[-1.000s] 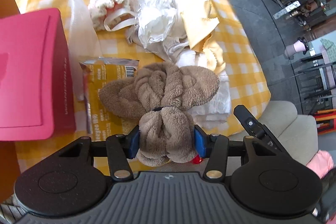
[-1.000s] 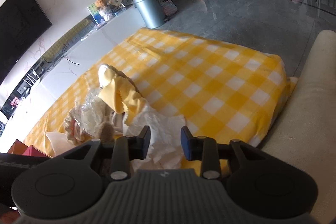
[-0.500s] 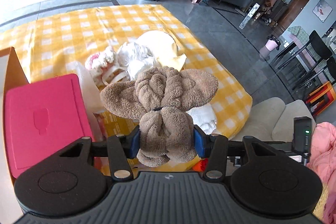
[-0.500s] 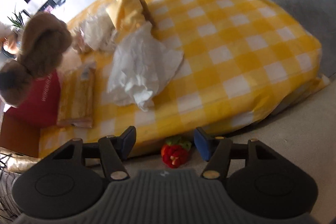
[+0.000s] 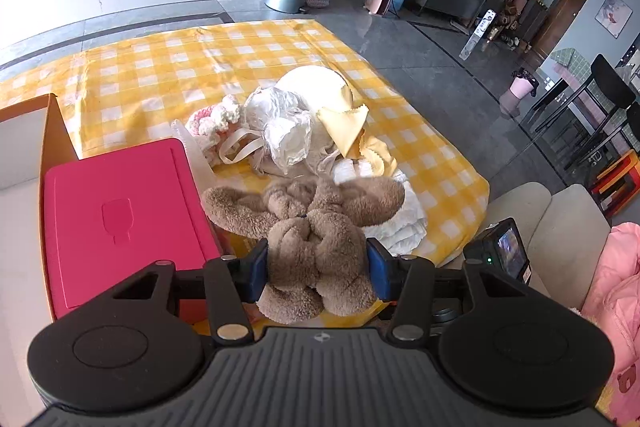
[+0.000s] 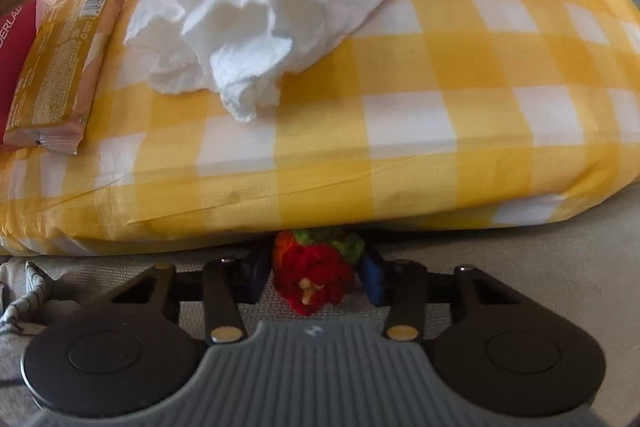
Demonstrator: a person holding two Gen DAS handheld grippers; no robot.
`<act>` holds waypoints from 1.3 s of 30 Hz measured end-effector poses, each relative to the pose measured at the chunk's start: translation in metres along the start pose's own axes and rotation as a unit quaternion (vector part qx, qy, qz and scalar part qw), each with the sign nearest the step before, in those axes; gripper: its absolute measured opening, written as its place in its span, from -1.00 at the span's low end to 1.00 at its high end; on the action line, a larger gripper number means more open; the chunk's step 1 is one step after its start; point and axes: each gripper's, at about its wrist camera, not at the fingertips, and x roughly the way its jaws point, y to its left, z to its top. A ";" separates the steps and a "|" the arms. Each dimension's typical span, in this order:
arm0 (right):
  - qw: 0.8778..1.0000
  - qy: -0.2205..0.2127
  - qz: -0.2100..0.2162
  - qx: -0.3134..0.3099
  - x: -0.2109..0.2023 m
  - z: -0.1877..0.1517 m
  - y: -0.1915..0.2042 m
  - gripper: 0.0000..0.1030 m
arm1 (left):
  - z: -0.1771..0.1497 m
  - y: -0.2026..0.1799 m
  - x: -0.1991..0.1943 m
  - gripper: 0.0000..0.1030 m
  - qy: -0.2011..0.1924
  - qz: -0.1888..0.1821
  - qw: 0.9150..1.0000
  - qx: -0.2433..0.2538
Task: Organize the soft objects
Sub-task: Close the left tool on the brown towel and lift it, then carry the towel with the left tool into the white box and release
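The left gripper [image 5: 316,269] is clamped on a brown plush bow [image 5: 308,227], its blue pads [image 5: 258,267] pressed into the fuzzy lower lobes, and the bow hangs in the air above the near edge of the table with the yellow checked cloth [image 5: 160,67]. Just left of it sits a pink box [image 5: 120,219], and beyond that an orange carton [image 5: 52,131] at the table's left side. Farther off on the cloth lies the heap of soft things — a pink and cream crocheted piece [image 5: 212,119], crumpled white plastic [image 5: 288,131], a pale yellow cloth [image 5: 344,123] — with a crumpled white paper towel [image 6: 256,11] nearer the front and a yellow snack packet [image 6: 64,67] to its left. The right gripper [image 6: 316,279] points down at the beige cushion [image 6: 540,251] below the table's front edge, where a red and green knitted toy [image 6: 316,273] lies between its fingers. Those jaws have just been closing around it; the left pad touches the wool, but whether both pads press I cannot tell. A pink garment [image 5: 616,291] lies at the far right.
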 end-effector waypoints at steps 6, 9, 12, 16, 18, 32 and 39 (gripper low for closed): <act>0.999 -0.039 -0.002 0.007 -0.024 -0.013 -0.002 -0.14 | -0.001 0.007 0.001 -0.04 0.007 -0.010 1.000 -0.001; 0.998 -0.055 -0.006 0.016 -0.037 -0.018 -0.002 -0.14 | -0.003 0.013 0.014 -0.05 0.020 0.002 1.000 -0.011; 0.997 -0.069 -0.006 0.019 -0.048 -0.020 0.002 -0.14 | -0.005 0.013 0.018 -0.08 0.010 0.009 1.000 0.001; 0.995 -0.093 0.000 0.026 -0.066 -0.026 -0.001 -0.15 | -0.001 0.012 0.017 -0.16 0.012 0.007 1.000 0.009; 0.993 -0.111 0.001 0.034 -0.079 -0.035 -0.009 -0.15 | 0.000 0.013 0.018 -0.19 0.012 0.010 1.000 0.011; 0.986 -0.162 0.027 -0.001 -0.114 -0.042 0.027 -0.15 | -0.032 -0.011 0.051 0.00 0.150 0.079 0.971 0.169; 0.986 -0.164 0.033 -0.009 -0.118 -0.045 0.037 -0.15 | -0.056 -0.007 0.064 -0.54 0.189 0.097 0.954 0.212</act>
